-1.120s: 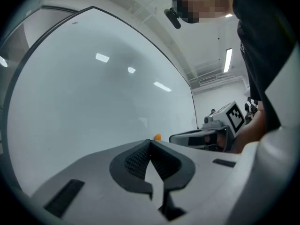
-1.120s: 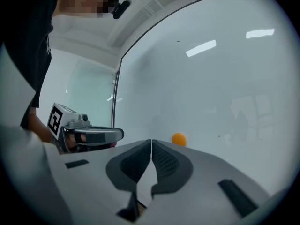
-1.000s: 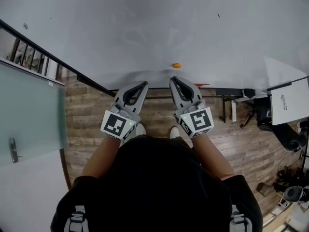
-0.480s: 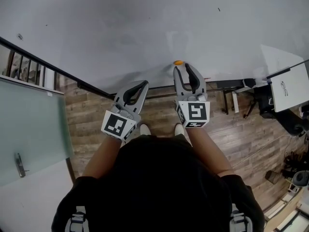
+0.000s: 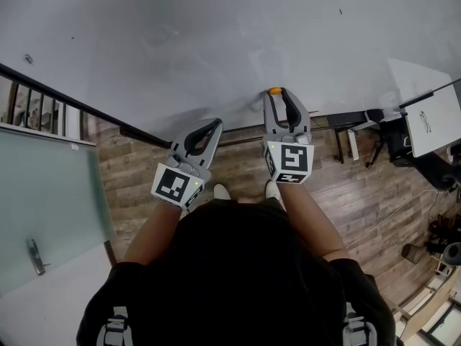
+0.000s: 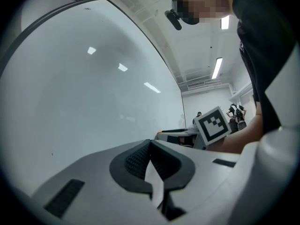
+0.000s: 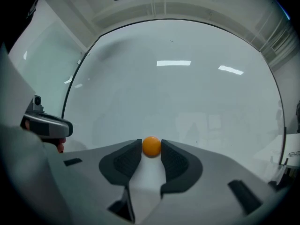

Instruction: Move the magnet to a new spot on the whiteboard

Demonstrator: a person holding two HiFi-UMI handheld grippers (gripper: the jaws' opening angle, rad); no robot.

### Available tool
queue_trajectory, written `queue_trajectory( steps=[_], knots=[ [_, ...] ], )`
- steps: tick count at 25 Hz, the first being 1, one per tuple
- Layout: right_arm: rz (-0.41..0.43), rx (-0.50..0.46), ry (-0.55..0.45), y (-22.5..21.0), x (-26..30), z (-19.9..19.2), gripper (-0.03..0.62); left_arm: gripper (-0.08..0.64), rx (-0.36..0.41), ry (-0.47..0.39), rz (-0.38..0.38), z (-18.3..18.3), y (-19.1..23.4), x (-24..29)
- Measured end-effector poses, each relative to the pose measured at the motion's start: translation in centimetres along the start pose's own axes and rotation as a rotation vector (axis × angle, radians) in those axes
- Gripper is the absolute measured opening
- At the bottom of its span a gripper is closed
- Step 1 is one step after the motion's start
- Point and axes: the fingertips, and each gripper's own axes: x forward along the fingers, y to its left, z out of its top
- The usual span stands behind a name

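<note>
A small round orange magnet (image 5: 274, 91) sticks low on the whiteboard (image 5: 216, 42). My right gripper (image 5: 277, 96) points straight at the board, its jaws closing on the magnet. In the right gripper view the magnet (image 7: 151, 146) sits between the two fingertips (image 7: 136, 146) and touches both. My left gripper (image 5: 215, 124) hangs a little short of the board's lower edge, to the left, shut with nothing in it. The left gripper view shows its tips (image 6: 150, 144) meeting in front of bare whiteboard (image 6: 70, 102).
A frosted glass door (image 5: 43, 186) and a black railing (image 5: 43, 85) are at the left. The board's stand legs (image 5: 346, 146) rest on the wooden floor (image 5: 238, 164), and a white sheet with a drawing (image 5: 428, 125) is at the right. The person's shoes (image 5: 223, 191) show below.
My right gripper has moved forward to the board, opened from shut, and now has the magnet between its tips. The left gripper has stayed put.
</note>
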Motion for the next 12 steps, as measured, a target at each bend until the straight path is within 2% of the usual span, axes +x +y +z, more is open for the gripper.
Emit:
queue_trajectory(
  steps=[7, 12],
  knots=[
    [-0.032, 0.001, -0.003, 0.11, -0.06, 0.12, 0.119, 0.002, -0.007, -0.01, -0.037, 0.12, 0.54, -0.24],
    [-0.008, 0.0, -0.004, 0.51, -0.05, 0.38, 0.118, 0.002, -0.011, -0.015, -0.049, -0.01, 0.85, -0.26]
  ],
)
